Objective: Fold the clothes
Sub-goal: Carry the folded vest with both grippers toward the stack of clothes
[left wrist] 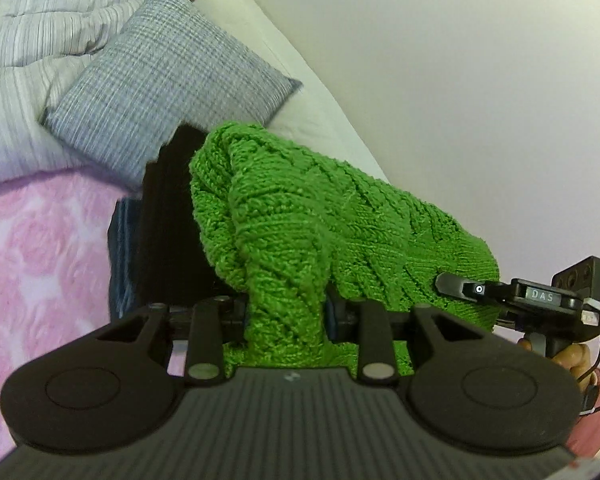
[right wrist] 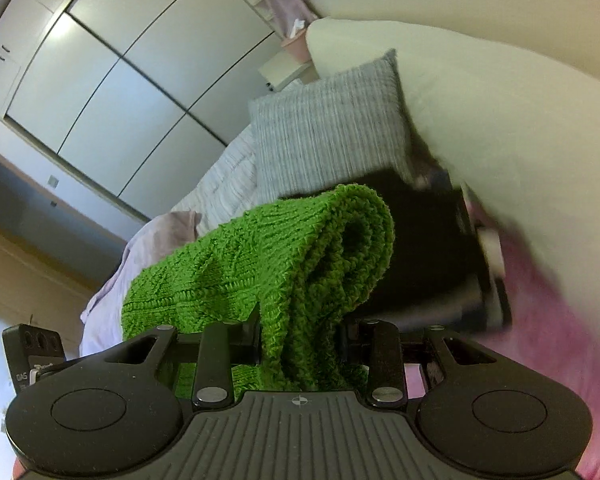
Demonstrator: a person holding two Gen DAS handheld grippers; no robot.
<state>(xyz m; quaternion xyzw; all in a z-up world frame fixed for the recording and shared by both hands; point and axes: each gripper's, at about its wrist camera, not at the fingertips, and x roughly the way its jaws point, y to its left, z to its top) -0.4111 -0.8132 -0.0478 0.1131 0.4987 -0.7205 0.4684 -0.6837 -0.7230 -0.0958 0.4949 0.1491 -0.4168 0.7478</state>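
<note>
A folded green knit sweater point(left wrist: 308, 224) hangs in the air between both grippers, above the bed. My left gripper point(left wrist: 286, 316) is shut on one bunched end of it. In the right wrist view the same green sweater point(right wrist: 268, 264) drapes over my right gripper point(right wrist: 300, 340), which is shut on the other end. The right gripper point(left wrist: 456, 286) also shows at the right of the left wrist view, gripping the knit, with a hand point(left wrist: 572, 360) under it. The left gripper's body point(right wrist: 34, 344) shows at the lower left of the right wrist view. Behind the sweater stands a stack of folded dark clothes point(left wrist: 164, 224), also stack of dark clothes point(right wrist: 428, 248).
The bed has a pink rose-patterned blanket point(left wrist: 40, 264), a grey checked pillow point(left wrist: 172, 76), a striped grey duvet point(left wrist: 20, 60) and a cream headboard point(left wrist: 300, 80). A white wall point(left wrist: 480, 80) is on the right. Wardrobe doors point(right wrist: 120, 68) stand beyond the bed.
</note>
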